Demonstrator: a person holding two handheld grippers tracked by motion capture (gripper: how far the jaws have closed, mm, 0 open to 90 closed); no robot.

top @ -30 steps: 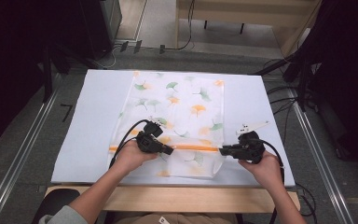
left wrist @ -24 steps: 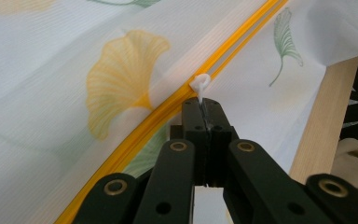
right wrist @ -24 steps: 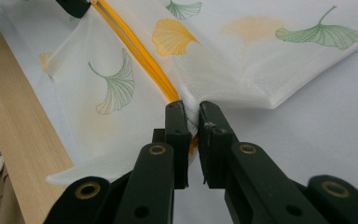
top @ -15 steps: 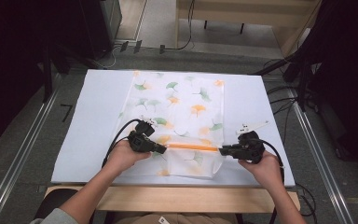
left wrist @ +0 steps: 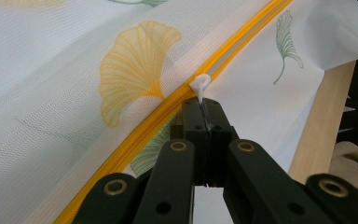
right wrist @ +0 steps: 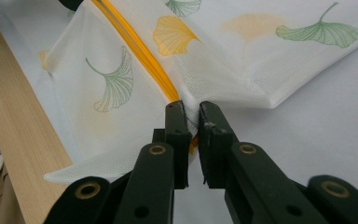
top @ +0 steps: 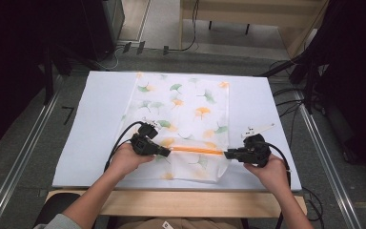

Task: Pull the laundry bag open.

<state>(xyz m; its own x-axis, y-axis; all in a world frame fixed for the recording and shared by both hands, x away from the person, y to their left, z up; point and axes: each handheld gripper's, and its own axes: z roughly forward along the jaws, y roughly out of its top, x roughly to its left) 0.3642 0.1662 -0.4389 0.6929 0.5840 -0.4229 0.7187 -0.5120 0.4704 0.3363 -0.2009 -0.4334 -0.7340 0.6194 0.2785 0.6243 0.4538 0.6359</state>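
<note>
Desk (top: pixel 100 119) under a pale cover, bearing a flat white mesh bag (top: pixel 186 109) printed with leaves, near the front edge. Orange zipper (top: pixel 198 150) running across the bag's near end between both tools. Left tool (top: pixel 164 151) clamped tight on the white zipper pull (left wrist: pixel 199 86); right tool (top: pixel 228 154) pinching the bag's cloth at the zipper's end.

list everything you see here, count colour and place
mesh bag: 1, white with green and orange leaf print, flat on the middle of the sheet
zipper: 1, orange, across the bag's near end
zipper pull: 1, white, at the zipper's left end
sheet: 1, pale blue, covering the table
table: 1, light wood, near edge showing
left gripper: 1, black, jaws shut on the zipper pull
right gripper: 1, black, jaws shut on the bag at the zipper's right end
hands: 2, one on each gripper
</note>
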